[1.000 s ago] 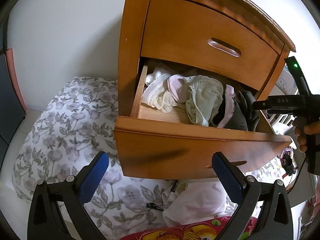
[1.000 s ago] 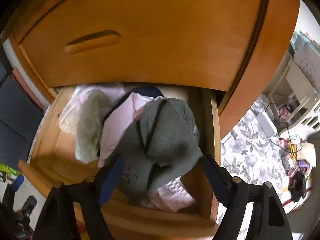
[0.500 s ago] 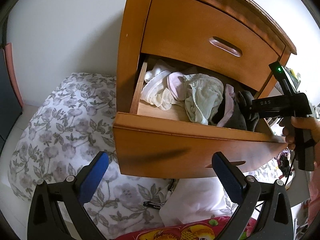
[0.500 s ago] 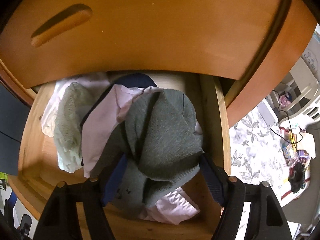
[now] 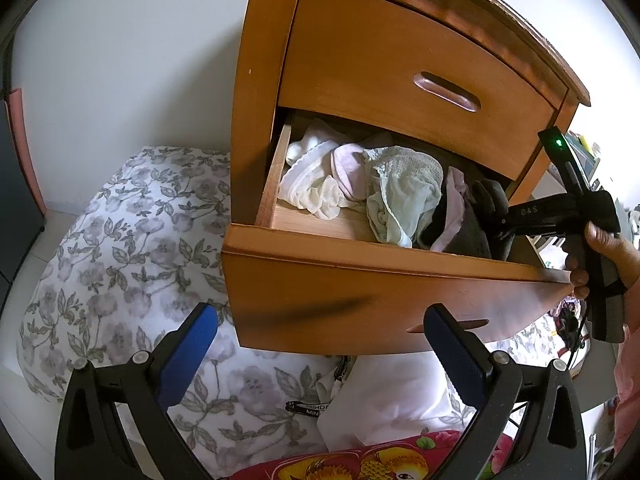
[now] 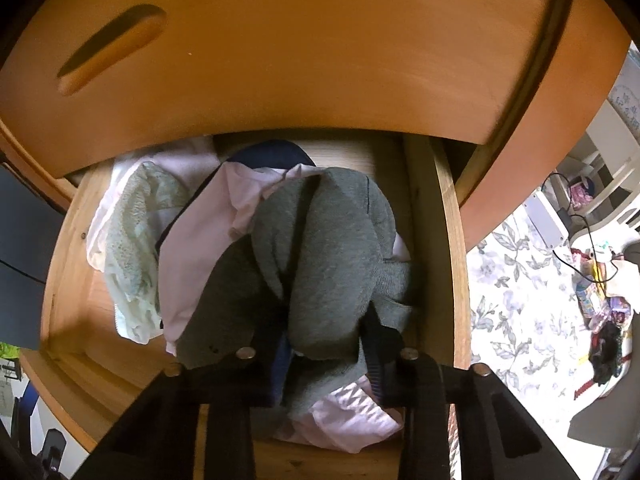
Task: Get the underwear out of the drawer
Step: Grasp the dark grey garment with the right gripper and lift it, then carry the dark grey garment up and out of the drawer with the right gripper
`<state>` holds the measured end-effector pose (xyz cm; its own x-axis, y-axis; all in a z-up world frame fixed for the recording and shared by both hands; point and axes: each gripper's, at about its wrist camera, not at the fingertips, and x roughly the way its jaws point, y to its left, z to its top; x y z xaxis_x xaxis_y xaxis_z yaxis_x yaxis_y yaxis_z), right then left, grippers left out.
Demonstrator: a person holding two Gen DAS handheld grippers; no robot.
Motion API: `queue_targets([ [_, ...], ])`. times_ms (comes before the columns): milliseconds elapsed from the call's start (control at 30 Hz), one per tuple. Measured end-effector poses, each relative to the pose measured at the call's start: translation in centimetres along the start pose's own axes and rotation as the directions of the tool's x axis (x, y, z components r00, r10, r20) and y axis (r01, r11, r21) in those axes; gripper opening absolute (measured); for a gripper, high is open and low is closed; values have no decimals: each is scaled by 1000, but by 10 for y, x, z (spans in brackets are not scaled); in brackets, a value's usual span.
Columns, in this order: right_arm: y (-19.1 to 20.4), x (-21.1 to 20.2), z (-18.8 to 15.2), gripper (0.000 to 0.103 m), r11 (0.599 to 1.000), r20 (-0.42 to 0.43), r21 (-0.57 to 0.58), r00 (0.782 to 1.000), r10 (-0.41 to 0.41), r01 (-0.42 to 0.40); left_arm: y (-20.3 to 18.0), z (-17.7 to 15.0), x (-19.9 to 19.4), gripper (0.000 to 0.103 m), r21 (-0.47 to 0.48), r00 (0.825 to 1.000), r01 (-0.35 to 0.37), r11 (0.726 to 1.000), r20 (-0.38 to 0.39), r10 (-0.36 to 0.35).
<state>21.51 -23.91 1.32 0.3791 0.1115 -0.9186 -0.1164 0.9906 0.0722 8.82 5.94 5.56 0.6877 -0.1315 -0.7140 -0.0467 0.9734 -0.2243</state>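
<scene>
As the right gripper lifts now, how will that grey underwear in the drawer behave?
Probably floppy: the grey underwear bulges in soft folds between the right gripper, whose jaws have just been closing on it. It should sag and trail. It may drag the pink garment it overlaps. It looks light, a thin knit.

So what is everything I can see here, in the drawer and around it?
nightstand: one, orange-brown wood, against the white wall; upper drawer shut.
open drawer: one, same wood, lower, pulled out.
grey underwear: one, right end of the drawer, pinched by the right tool.
pink garment: one, pale pink, under and left of the grey one.
mint lace garment: one, pale green, middle of the drawer.
white garments: a bundle, left end of the drawer.
floral bedding: white with grey flowers, below the nightstand.
person's hand: one, holding the right tool.
left tool: blue pads, wide apart, empty.
right tool: jaws have just been closing on the grey underwear.
</scene>
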Motion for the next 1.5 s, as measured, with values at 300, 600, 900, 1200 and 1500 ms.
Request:
queue_targets([
  [300, -9, -14, -12, 23, 1000, 50, -5, 998, 26, -26, -3, -2, -2, 103, 6, 1000, 9, 1000, -10, -9],
  [600, -20, -18, -17, 19, 998, 87, 37, 995, 54, -57, -3, -2, -5, 103, 1, 1000, 6, 1000, -13, -6],
  [900, -26, -56, -32, 17, 995, 188, 57, 980, 70, -82, -6, -1, -13, 103, 4, 1000, 5, 1000, -8, -5],
  [1200, -25, -113, -46, 17, 994, 318, 50, 945, 75, -96, -16, -2, -26, 103, 19, 1000, 15, 1000, 8, -15],
  [1500, -17, -173, -61, 17, 994, 413, 6, 906, 96, -109, -22, -3, -41, 103, 27, 999, 18, 999, 32, -19],
])
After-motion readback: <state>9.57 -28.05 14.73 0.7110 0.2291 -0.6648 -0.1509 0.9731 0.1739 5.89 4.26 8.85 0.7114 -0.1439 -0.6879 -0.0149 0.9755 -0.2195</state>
